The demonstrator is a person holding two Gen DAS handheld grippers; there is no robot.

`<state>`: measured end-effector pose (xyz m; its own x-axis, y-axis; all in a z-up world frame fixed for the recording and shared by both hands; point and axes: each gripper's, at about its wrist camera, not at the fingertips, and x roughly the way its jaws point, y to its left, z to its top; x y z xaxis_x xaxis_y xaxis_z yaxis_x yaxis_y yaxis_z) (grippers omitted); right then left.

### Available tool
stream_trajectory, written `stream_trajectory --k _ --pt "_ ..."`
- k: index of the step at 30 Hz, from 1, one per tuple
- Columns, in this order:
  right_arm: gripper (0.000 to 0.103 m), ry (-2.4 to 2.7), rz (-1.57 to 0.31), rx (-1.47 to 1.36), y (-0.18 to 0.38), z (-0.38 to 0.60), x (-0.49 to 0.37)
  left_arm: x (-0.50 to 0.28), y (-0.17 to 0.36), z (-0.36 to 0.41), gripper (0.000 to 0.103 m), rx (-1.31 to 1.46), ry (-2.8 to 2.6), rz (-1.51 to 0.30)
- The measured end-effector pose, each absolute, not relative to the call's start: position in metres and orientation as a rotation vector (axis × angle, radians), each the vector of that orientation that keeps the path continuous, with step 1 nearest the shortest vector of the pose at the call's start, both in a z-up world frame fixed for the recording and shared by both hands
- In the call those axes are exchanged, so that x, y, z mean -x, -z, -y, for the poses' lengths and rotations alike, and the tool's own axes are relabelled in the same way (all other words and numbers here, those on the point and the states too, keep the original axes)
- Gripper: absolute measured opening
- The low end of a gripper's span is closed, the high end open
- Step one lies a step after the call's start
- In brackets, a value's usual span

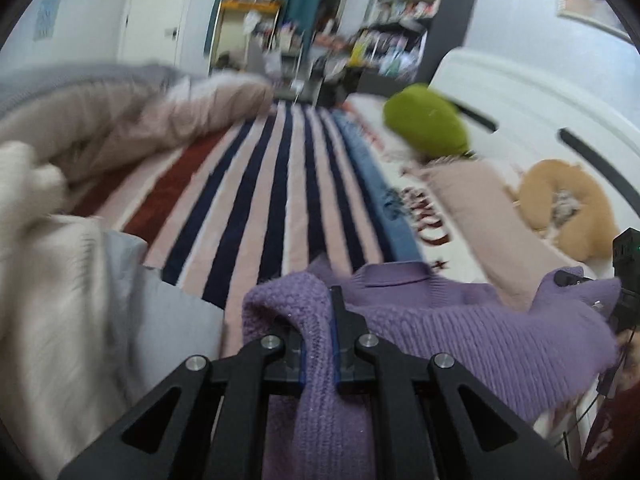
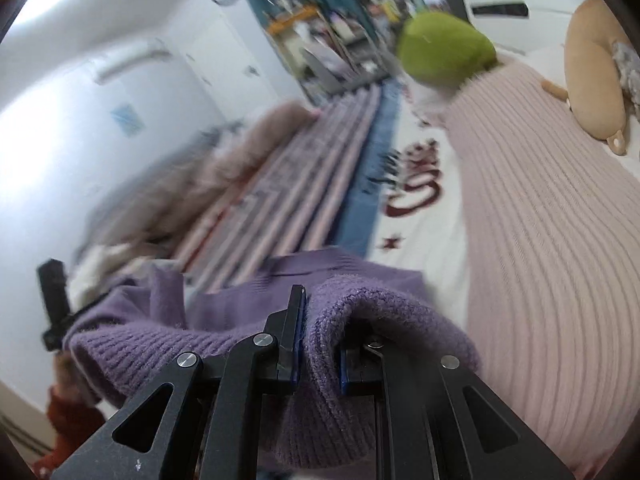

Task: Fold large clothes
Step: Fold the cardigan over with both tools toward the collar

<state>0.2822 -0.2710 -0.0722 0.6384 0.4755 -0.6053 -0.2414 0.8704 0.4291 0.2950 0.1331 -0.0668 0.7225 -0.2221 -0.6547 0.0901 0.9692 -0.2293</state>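
Left gripper (image 1: pixel 318 344): low centre of its own frame, black fingers (image 1: pixel 346 332) drawn close together, a fold of knit pinched between the blue pads. Its body shows at the left edge of the right wrist view.

Right gripper (image 2: pixel 320 344): low centre of its frame, fingers (image 2: pixel 290 336) likewise clamped on a knit fold. Its body shows at the right edge of the left view.

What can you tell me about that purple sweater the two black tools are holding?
The purple sweater is a chunky knit, soft and fuzzy, with a flat ribbed collar. It hangs stretched and bunched between the two tools above the striped bedspread. The left gripper has its jaws closed on one fold of knit, and the right gripper pinches another, with fabric drooping below each. Motion blur hides finer detail.
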Motion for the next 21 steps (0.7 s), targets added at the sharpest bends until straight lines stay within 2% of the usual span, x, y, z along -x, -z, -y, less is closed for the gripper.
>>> stream_trajectory --k 6,8,10,12,13,14,17,20,21 --pt "0.009 -0.325 -0.958 -0.331 0.121 0.28 -0.369 -0.372 0.123 -0.148 0.007 0.221 0.098 -0.919" --pt "0.012 -0.319 -1.002 -0.358 0.133 0.282 -0.386 -0.385 0.135 -0.149 0.011 0.246 0.109 -0.952" --pt "0.017 -0.327 -1.044 -0.341 0.141 0.278 -0.393 -0.388 0.141 -0.147 0.03 0.256 0.138 -0.979" --pt "0.038 -0.357 -1.054 -0.319 0.14 0.275 -0.392 -0.379 0.134 -0.143 0.068 0.241 0.186 -0.962" --pt "0.045 -0.375 -1.051 -0.31 0.136 0.276 -0.389 -0.368 0.125 -0.142 0.073 0.218 0.203 -0.918" --pt "0.056 -0.384 -1.043 -0.304 0.131 0.276 -0.386 -0.359 0.118 -0.142 0.074 0.209 0.218 -0.887" --pt "0.059 -0.401 -0.989 -0.253 0.108 0.28 -0.365 -0.333 0.095 -0.142 0.074 0.246 0.32 -0.84" --pt "0.069 -0.397 -0.898 -0.198 0.088 0.275 -0.344 -0.309 0.082 -0.129 0.073 0.23 0.405 -0.806" --pt "0.069 -0.411 -0.862 -0.198 0.082 0.275 -0.336 -0.303 0.081 -0.122 0.066 0.213 0.428 -0.806"
